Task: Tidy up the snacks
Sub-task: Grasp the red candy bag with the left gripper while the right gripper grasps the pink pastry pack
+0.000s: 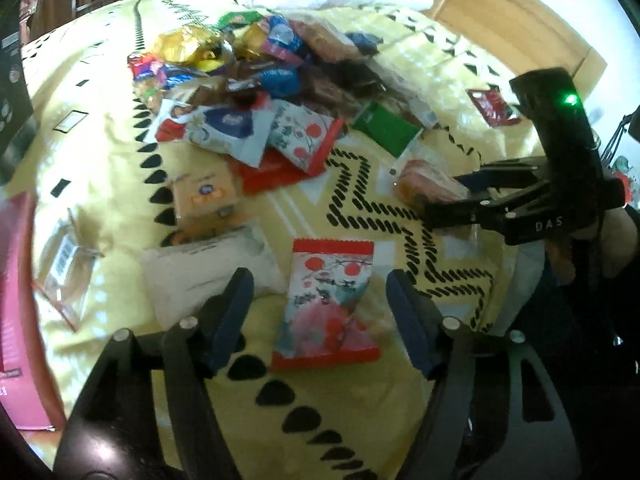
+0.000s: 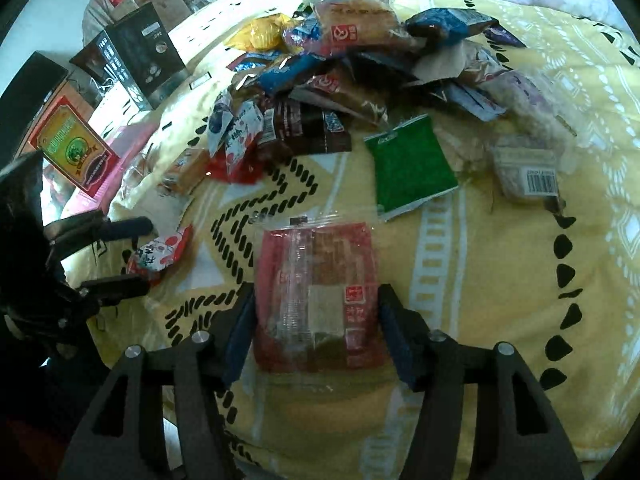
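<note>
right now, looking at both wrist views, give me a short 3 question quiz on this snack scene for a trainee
1. True or false: the left gripper is clamped shut on the red and white flower packet.
2. What lies between the fingers of the right gripper?
A. the green packet
B. the clear red-printed packet
C. the clear packet with a barcode
3. Fill in: the big heap of snacks lies on a ____ patterned cloth.

Key
1. False: its fingers stand apart on either side of the packet, which lies flat on the cloth.
2. B
3. yellow
</note>
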### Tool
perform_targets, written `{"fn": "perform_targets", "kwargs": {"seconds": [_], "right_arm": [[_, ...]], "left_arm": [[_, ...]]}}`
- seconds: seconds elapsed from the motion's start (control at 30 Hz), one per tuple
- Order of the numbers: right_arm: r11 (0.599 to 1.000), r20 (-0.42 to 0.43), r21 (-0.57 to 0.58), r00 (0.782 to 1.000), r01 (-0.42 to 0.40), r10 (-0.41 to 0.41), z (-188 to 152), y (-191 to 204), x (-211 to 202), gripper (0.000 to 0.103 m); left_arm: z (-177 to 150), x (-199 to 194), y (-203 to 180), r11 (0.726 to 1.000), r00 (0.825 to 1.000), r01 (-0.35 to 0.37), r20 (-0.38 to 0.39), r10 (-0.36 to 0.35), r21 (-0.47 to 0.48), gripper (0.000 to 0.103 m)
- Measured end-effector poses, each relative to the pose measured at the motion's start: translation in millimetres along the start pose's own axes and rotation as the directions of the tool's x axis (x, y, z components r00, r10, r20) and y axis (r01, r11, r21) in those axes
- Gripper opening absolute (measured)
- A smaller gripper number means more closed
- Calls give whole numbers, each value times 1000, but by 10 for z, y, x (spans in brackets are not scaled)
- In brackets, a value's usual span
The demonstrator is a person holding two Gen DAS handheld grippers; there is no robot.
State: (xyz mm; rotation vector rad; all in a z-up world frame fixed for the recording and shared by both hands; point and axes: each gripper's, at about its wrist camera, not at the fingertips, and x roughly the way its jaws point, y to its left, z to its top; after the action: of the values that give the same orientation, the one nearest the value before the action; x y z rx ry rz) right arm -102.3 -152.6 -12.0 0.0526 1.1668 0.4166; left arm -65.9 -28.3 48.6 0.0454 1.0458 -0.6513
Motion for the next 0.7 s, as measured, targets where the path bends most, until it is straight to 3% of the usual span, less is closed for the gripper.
{"fn": "perform_targets", "kwargs": {"seconds": [0.07, 0.13, 0.4, 0.5, 0.7], "right_arm": [[1000, -5, -8, 1000, 17, -17, 2, 48, 45, 63], [999, 6, -13, 999, 37, -37, -11, 66, 35, 59], [999, 116, 19, 993, 32, -34, -40, 130, -229, 55], [999, 169, 18, 985, 38, -41, 22, 186, -404, 55], [999, 232, 10, 972, 35, -36, 104, 314, -638, 55]], "left_arm": [[-8, 74, -86, 999, 999, -30, -25, 30, 26, 61], [-41, 114, -115, 998, 997, -60, -38, 61, 27, 43], [-25, -191, -181, 990, 987, -138, 79, 139, -13, 36], [73, -444, -176, 982, 972, -184, 145, 186, -32, 36], [213, -870, -98, 946, 918, -313, 226, 325, -89, 36]]}}
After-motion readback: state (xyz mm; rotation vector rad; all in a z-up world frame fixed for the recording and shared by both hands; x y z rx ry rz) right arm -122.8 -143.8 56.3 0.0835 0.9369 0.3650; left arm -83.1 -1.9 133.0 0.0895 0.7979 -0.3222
